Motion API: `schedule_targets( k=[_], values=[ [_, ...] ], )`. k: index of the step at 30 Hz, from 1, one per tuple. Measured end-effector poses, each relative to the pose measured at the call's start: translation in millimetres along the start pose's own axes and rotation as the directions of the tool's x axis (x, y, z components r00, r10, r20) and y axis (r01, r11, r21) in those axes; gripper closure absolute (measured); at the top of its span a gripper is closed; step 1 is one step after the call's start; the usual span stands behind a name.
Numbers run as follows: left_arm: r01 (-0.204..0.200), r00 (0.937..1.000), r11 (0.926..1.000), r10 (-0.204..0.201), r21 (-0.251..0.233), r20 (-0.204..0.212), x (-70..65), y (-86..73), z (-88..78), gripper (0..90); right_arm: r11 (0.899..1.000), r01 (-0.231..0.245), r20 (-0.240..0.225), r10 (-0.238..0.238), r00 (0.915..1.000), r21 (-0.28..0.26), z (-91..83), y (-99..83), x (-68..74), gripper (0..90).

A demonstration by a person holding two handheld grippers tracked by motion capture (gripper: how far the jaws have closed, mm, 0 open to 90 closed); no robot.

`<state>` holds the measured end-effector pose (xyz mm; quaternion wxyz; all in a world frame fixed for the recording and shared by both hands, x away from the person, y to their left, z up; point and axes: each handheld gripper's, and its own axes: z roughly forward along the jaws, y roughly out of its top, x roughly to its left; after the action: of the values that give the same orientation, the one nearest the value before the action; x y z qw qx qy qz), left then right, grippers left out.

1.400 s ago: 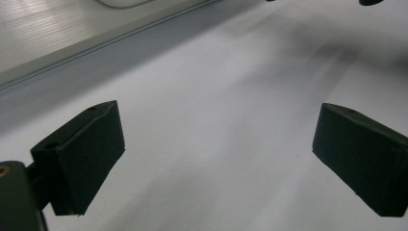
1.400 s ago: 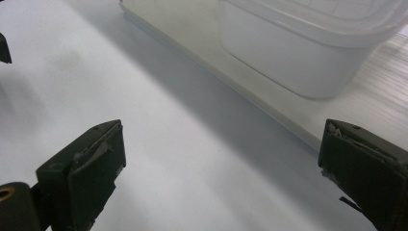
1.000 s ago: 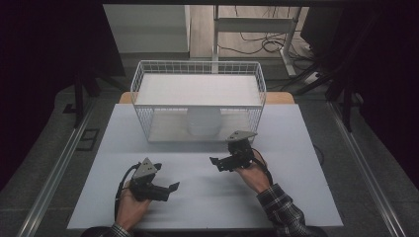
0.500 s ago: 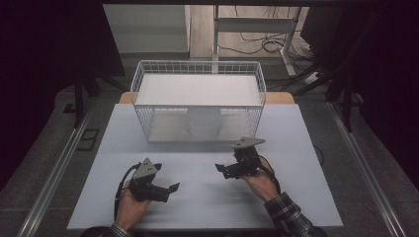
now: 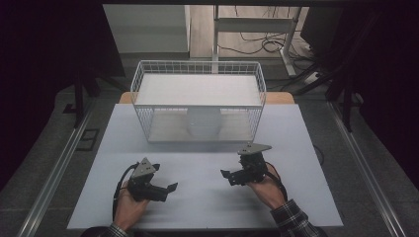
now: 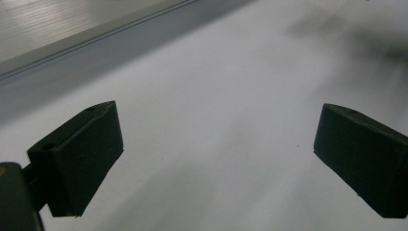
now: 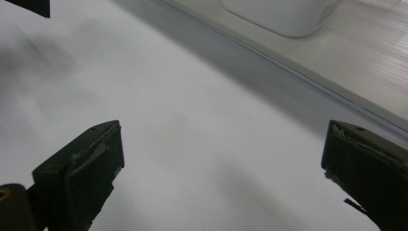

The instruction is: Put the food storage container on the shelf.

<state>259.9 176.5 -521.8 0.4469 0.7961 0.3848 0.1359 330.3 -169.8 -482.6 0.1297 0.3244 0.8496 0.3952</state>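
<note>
My left gripper rests low over the white table at the front left, held by a hand, its jaws pointing right. In the left gripper view the left gripper is open, with bare table between its jaws. My right gripper sits at the front right, its jaws pointing left toward the other one. In the right gripper view the right gripper is open and holds nothing. The two grippers face each other, about a hand's width apart.
A white wire basket stands at the middle back of the table with a white rounded container inside it. That container shows at the top of the right gripper view. Cables and dark stands lie on the floor beyond.
The right gripper has drawn back from the basket toward the person and slightly to the right. The left gripper has stayed put.
</note>
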Motion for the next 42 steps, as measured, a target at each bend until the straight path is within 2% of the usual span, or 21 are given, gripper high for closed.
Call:
schedule_targets(
  k=[8, 30, 33, 42],
  values=[
    [0.012, 0.9999, 0.9999, -0.012, 0.003, -0.007, 1.8, -2.5, -4.6, 3.0, 1.000, -0.012, 0.005, 0.012, 0.9999, -0.004, -9.0, -6.3, -1.5, 0.0],
    [0.037, 0.9985, 0.9993, -0.037, 0.001, -0.040, 5.4, -11.0, -21.1, 3.3, 0.999, -0.039, 0.058, 0.040, 0.9975, -0.020, -46.3, -35.9, -9.3, 0.0],
    [0.046, 0.9979, 0.9989, -0.046, -0.006, -0.046, 6.2, -12.4, -24.4, 3.4, 0.999, -0.030, 0.074, 0.031, 0.9968, -0.017, -51.3, -40.2, -10.8, 0.0],
    [0.065, 0.9955, 0.9978, -0.066, -0.014, -0.069, 10.2, -17.9, -36.7, 3.4, 0.998, -0.056, 0.105, 0.060, 0.9927, -0.036, -66.6, -52.7, -15.7, 0.0]
  ],
)
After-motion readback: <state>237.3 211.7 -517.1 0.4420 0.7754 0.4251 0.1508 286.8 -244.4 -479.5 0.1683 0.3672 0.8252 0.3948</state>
